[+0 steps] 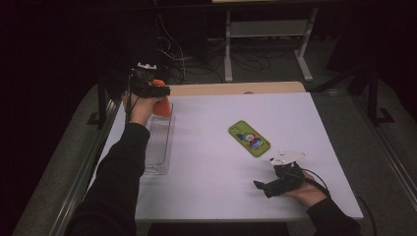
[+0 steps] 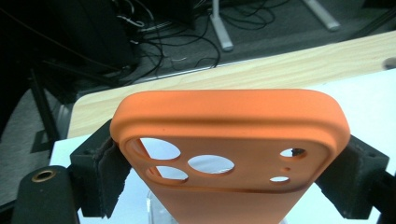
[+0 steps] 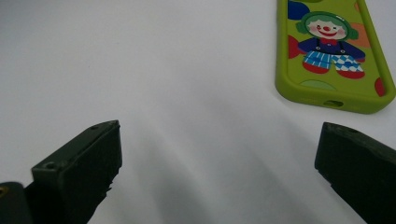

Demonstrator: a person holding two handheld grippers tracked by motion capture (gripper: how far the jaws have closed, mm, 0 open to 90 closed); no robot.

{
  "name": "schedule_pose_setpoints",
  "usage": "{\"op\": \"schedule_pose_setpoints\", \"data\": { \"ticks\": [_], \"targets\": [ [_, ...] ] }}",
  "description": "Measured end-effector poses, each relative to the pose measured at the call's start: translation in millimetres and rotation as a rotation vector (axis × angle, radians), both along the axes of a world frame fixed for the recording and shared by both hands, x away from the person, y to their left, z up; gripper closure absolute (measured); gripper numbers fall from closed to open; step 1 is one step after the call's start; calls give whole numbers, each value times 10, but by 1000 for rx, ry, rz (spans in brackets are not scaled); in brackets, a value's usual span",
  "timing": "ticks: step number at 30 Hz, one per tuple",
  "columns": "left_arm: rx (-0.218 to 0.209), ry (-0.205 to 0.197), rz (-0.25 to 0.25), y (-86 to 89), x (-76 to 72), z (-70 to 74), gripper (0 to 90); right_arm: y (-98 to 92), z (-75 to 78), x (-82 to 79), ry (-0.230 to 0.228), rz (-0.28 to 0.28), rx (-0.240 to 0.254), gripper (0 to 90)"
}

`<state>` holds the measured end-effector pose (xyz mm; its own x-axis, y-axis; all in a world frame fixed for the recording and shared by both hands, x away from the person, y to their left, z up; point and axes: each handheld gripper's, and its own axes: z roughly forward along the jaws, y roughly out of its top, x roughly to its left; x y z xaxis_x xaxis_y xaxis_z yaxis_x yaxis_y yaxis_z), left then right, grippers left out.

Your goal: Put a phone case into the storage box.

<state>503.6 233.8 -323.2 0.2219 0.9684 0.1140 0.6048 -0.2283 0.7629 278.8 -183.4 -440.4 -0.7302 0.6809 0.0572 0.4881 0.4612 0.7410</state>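
Over the clear tray (image 1: 158, 147) at the surface's (image 1: 206, 167) far left, left tongs (image 2: 229, 154) clamp an orange phone case (image 2: 231, 140) by its sides, camera cutouts showing. Right tongs (image 3: 219, 158) rest near the front right, jaws spread wide, nothing between them; green clown case (image 3: 329, 51) lies just beyond them.

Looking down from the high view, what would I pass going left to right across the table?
clear tray → orange phone case in the left claw → green clown phone case → right claw
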Motion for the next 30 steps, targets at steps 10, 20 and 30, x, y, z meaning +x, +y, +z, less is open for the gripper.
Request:
{"op": "schedule_pose_setpoints", "data": {
  "ticks": [10, 20, 30],
  "targets": [
    [14, 27, 23, 42, 89, -152, 137, 1, 1, 3, -2, 4, 2, 0],
    [26, 60, 42, 27, 141, -257, 135, -1, 3, 3, -2, 5, 2, 0],
    [26, 60, 54, -2, 182, -322, 131, 0, 5, 3, -4, 7, 1, 0]
  ]
}}
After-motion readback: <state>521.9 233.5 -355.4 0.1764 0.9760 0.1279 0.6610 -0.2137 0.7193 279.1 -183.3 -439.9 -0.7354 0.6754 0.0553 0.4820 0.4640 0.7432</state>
